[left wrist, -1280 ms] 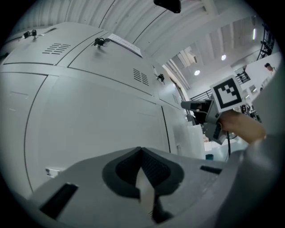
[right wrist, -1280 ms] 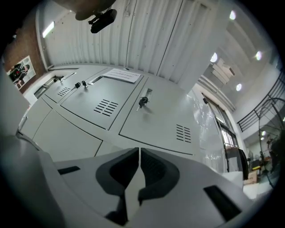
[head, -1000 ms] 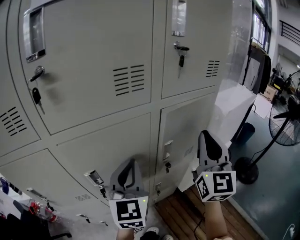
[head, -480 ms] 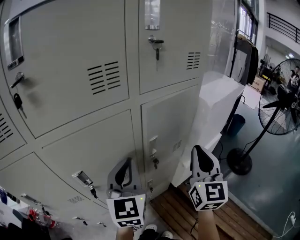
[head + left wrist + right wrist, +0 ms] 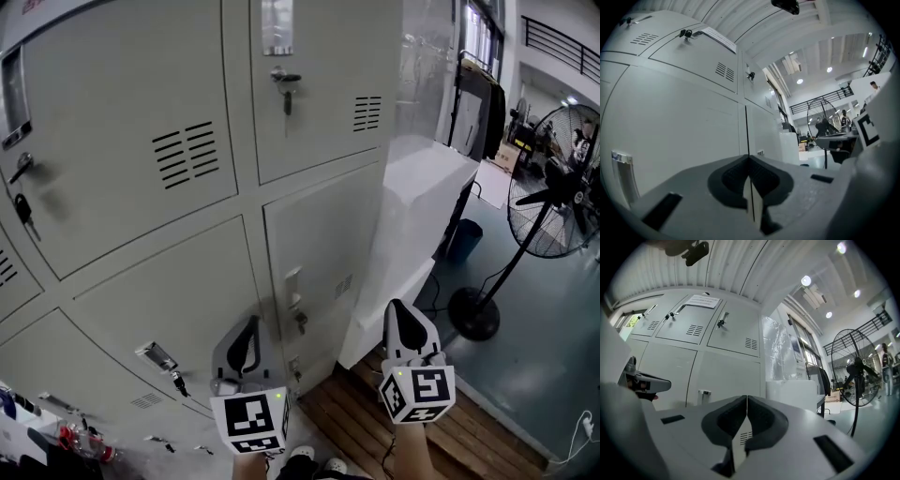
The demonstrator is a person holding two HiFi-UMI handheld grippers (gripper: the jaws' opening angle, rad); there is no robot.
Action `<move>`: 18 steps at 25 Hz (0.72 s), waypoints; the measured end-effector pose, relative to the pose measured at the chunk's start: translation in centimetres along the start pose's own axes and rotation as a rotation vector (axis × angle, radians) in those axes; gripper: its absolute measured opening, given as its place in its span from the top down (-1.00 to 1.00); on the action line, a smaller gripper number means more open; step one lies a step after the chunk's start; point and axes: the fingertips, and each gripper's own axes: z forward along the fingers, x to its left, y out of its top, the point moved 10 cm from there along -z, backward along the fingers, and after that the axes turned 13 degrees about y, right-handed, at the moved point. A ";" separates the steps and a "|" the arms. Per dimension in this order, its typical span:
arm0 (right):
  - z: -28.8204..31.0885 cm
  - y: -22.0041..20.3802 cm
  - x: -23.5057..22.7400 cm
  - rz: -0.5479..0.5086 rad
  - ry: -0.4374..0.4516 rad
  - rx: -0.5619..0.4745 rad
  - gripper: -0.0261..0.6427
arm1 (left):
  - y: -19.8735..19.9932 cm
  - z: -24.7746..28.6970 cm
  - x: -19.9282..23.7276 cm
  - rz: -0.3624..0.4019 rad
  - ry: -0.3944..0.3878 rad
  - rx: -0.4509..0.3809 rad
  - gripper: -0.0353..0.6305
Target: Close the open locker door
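A bank of grey lockers [image 5: 187, 169] fills the head view, and every door I see there lies flush; no open door shows in any view. The lower right door [image 5: 319, 253] has a small handle [image 5: 293, 286], and keys hang in the upper locks [image 5: 285, 82]. My left gripper [image 5: 246, 339] is held low in front of the bottom lockers, jaws shut with nothing between them. My right gripper [image 5: 403, 319] is beside it to the right, also shut and empty. In the left gripper view the gripper [image 5: 749, 158] points along the locker fronts. The right gripper [image 5: 746, 398] faces the lockers [image 5: 726, 338].
A white plastic-wrapped cabinet [image 5: 422, 206] stands against the lockers' right end. A black pedestal fan [image 5: 548, 187] stands on the floor at right, with a blue bin [image 5: 464, 239] behind it. Wooden slats [image 5: 375, 422] lie under my feet. Dark clothes [image 5: 469, 108] hang further back.
The head view has swung to the right: the lockers slid left and the fan came further into view. Both grippers stayed low and shut, the right one a little lower.
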 end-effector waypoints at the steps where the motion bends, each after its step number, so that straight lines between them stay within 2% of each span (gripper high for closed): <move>1: -0.1 -0.1 -0.1 0.002 -0.001 0.003 0.86 | 0.0 0.0 -0.1 -0.001 -0.002 0.001 0.90; 18: -0.9 -0.7 -0.8 0.009 -0.009 0.033 0.87 | -0.2 0.3 -1.0 -0.002 -0.012 0.003 0.90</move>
